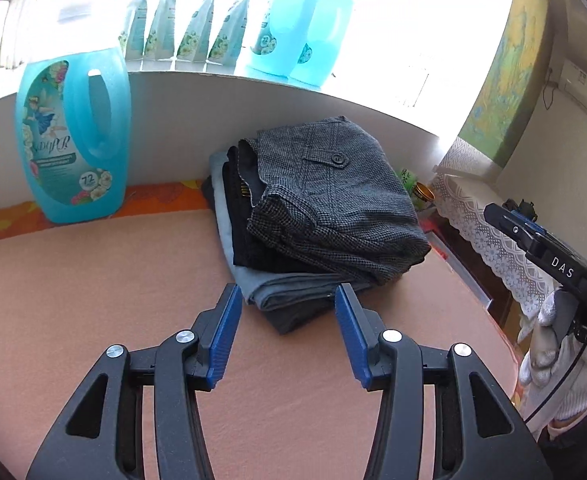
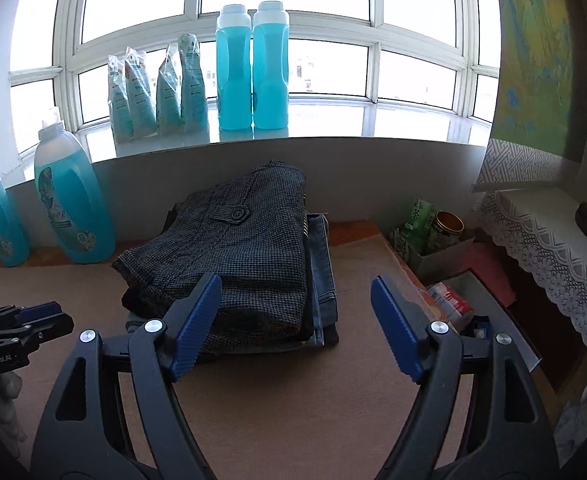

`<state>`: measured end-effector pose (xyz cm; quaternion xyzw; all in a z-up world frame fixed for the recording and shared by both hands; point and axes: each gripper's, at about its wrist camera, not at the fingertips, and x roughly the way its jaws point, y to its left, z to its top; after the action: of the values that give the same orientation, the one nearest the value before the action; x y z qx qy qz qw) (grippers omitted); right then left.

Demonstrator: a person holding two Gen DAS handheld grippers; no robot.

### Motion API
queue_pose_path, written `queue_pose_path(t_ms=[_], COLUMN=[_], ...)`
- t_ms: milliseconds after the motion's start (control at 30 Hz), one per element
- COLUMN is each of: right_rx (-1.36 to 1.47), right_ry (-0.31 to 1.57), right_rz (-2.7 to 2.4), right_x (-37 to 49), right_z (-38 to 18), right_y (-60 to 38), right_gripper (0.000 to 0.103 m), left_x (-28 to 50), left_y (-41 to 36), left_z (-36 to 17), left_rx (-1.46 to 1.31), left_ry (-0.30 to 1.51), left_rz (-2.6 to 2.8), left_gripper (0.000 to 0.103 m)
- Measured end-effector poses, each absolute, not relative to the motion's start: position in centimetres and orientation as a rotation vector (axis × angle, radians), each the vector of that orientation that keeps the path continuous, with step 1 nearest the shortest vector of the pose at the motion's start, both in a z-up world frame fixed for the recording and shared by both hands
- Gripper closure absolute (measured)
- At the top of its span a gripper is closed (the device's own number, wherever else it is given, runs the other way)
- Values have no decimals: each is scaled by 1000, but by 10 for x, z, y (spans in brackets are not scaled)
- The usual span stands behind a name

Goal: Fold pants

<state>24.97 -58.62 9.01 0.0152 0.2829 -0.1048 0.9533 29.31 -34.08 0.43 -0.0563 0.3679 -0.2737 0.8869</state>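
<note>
A folded pair of grey houndstooth pants (image 1: pixel 333 196) with a buttoned pocket flap lies on top of a stack of folded clothes (image 1: pixel 277 288) near the back wall; the pants also show in the right wrist view (image 2: pixel 237 256). My left gripper (image 1: pixel 287 300) is open and empty, just in front of the stack's near edge. My right gripper (image 2: pixel 295 294) is open and empty, hovering in front of the stack, its left finger (image 2: pixel 197 312) over the pants' near corner. The left gripper's body shows at the right wrist view's left edge (image 2: pixel 17 332).
The pink-brown table cover (image 1: pixel 93 300) carries a blue detergent bottle (image 1: pixel 73 140) at the back left. More bottles (image 2: pixel 253 68) and pouches (image 2: pixel 157 92) stand on the windowsill. A box with tea tins (image 2: pixel 433 232) and a lace-covered shelf (image 2: pixel 553 248) sit to the right.
</note>
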Motion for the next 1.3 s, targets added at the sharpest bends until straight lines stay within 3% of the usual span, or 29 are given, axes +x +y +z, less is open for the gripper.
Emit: queue_pose_path(t_ms=[33, 133, 267, 433, 1300], right_rx=[27, 21, 23, 9, 162], right_ry=[571, 567, 529, 477, 390], right_rz=[-218, -233, -237, -245, -279], right_x=[242, 221, 186, 144, -15], right_z=[91, 96, 108, 121, 112], right_y=[-581, -569, -554, -533, -487], right_gripper=[24, 23, 13, 1, 0], left_x=[287, 268, 243, 214, 86], left_y=[-337, -326, -310, -294, -245], left_z=[9, 23, 37, 49, 47], left_rx=[-122, -111, -99, -71, -77], left_ry=[755, 710, 663, 636, 559], left_rz=[-578, -582, -571, -564, -467], left_gripper=[40, 39, 30, 27, 22])
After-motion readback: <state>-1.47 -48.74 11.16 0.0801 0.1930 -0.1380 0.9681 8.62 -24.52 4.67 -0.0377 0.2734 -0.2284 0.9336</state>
